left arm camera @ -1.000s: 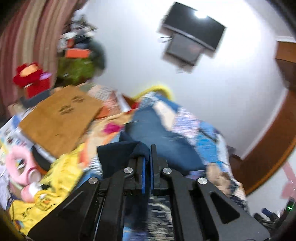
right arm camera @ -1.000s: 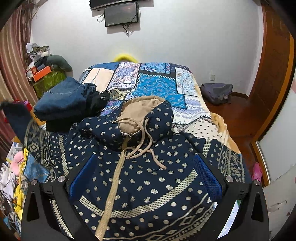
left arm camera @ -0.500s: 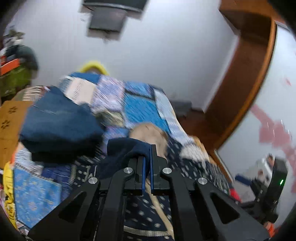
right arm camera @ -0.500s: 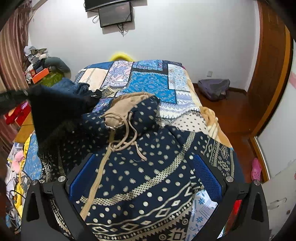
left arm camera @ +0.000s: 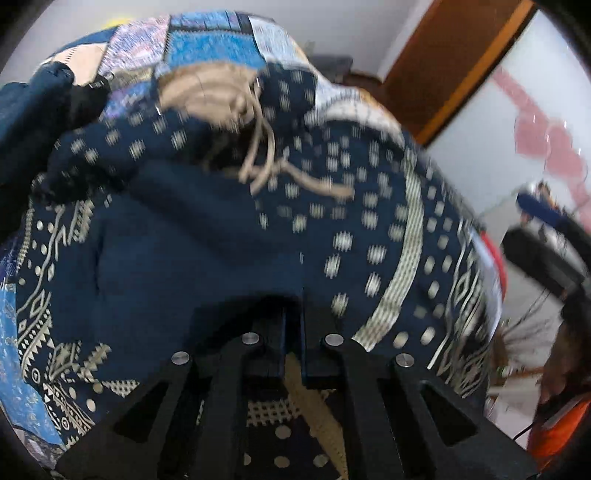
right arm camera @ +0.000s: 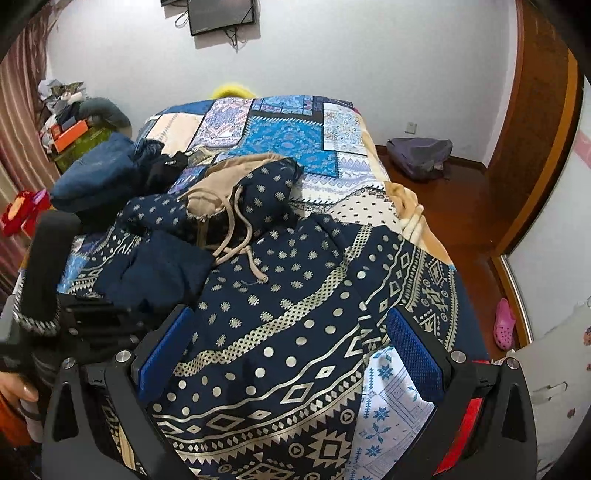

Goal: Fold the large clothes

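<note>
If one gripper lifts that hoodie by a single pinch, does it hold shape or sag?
Probably sags: the hoodie lies draped in soft folds over the bed, and the sleeve has flopped across its chest. Likely bulky for one pinch, since it covers most of the bed's near end. The drawstrings hang loose and would probably dangle.

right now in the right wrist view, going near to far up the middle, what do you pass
right claw → patterned navy hoodie → beige drawstrings → beige-lined hood → patchwork bedspread → yellow item at the bed's far end → wall-mounted screen
</note>
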`<state>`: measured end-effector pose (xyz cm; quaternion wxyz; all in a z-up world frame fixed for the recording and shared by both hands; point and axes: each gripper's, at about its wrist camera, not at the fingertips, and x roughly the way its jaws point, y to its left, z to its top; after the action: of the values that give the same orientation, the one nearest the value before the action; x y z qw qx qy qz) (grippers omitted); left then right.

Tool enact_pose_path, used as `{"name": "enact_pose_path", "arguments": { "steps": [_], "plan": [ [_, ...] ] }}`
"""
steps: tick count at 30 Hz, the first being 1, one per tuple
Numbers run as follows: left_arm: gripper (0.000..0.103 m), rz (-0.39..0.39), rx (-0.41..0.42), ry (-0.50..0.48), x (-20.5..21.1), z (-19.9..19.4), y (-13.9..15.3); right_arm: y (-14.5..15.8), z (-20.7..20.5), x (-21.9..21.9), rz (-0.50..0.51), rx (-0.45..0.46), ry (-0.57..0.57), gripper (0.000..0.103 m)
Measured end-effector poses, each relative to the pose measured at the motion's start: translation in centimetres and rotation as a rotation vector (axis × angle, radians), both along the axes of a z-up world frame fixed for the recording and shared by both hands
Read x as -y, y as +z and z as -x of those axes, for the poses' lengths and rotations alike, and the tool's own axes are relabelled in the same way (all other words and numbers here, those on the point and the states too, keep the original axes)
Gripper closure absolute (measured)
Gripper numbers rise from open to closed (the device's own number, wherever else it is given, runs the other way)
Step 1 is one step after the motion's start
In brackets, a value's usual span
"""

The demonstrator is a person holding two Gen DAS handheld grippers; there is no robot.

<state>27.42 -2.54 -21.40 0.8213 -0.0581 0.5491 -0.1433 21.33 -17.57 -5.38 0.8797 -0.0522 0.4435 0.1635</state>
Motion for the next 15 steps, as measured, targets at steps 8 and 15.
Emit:
{"name": "enact_pose_path", "arguments": {
  "steps": [8, 15],
  "plan": [
    [0.050, -0.051, 0.092, 0.035, -3.0, 3.5, 3.2, 1.0, 0.4, -2.9, 0.008, 0.022, 0.070, 0.000],
    [0.039, -0.125, 0.253, 0.190, -11.1, 6.6, 8.4, 1.7, 0.5, -8.2, 0.024, 0.044, 0.182, 0.000]
  ]
}}
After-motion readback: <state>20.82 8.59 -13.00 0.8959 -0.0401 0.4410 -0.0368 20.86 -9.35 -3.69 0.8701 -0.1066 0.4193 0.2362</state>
